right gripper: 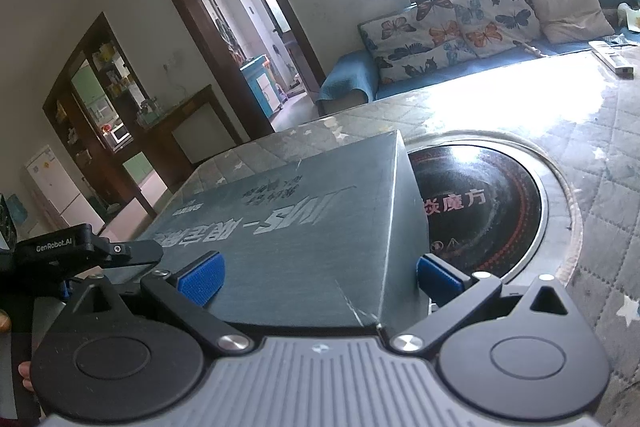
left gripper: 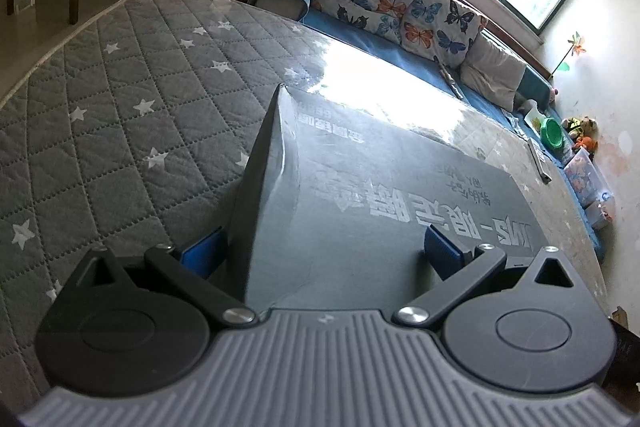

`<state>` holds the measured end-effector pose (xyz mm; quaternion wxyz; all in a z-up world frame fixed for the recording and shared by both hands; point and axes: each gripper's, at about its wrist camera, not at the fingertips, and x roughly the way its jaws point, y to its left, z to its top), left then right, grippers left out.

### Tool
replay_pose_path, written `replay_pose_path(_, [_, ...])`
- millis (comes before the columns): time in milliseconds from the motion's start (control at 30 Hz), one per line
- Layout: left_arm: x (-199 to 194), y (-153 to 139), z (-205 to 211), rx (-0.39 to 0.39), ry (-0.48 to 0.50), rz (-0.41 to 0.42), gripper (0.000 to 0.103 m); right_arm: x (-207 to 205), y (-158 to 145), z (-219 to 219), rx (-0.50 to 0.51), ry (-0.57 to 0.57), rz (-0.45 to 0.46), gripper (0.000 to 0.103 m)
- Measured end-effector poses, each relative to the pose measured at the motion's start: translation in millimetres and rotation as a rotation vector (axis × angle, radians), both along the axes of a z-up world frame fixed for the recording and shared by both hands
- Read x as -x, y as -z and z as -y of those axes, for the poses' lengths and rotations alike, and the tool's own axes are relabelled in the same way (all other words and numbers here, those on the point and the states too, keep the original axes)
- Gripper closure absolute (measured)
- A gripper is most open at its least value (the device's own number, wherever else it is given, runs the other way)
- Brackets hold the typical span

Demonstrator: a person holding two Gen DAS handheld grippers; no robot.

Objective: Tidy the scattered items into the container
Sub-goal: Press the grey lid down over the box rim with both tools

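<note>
Left claw (left gripper: 322, 259) fills the lower part of the left wrist view, its two blue pads spread wide, one on each side of a corner of the dark grey box (left gripper: 380, 195); whether either pad touches the box I cannot tell. White printing on the lid reads upside down. One box sits on the star-quilted bench (left gripper: 120, 87).

Right claw (right gripper: 318, 275), lower centre, likewise straddles the box (right gripper: 300, 239), marked "JWS". "GenRobot.AI" shows on the left claw (right gripper: 60, 251). One round cooktop (right gripper: 492, 211) lies centre right.
</note>
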<state>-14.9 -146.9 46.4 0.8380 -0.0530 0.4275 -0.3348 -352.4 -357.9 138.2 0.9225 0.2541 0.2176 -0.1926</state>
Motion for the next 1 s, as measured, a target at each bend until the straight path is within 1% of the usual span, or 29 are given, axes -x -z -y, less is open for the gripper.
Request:
replay_pose_path(167, [-6, 8, -1, -0.006, 0.002, 0.011, 0.0, 0, 3, 0, -0.002, -0.004, -0.005, 0.0])
replay_pose_path(233, [-3, 10, 0, -0.006, 0.003, 0.009, 0.0, 0, 3, -1, -0.002, -0.004, -0.005, 0.0])
replay_pose_path(267, [9, 6, 1, -0.007, 0.001, 0.011, 0.0, 0, 3, -1, -0.003, -0.004, -0.006, 0.0])
replay_pose_path(400, [-5, 9, 2, -0.009, 0.005, 0.013, 0.0, 1, 4, -1, -0.002, -0.005, -0.009, 0.0])
replay_pose_path(833, [15, -11, 16, -0.007, -0.003, 0.004, 0.0, 3, 7, -1, -0.005, -0.01, -0.013, 0.0])
replay_pose_path(1000, [20, -14, 21, -0.02, -0.006, 0.012, 0.0, 4, 9, -2, -0.005, -0.01, -0.02, 0.0])
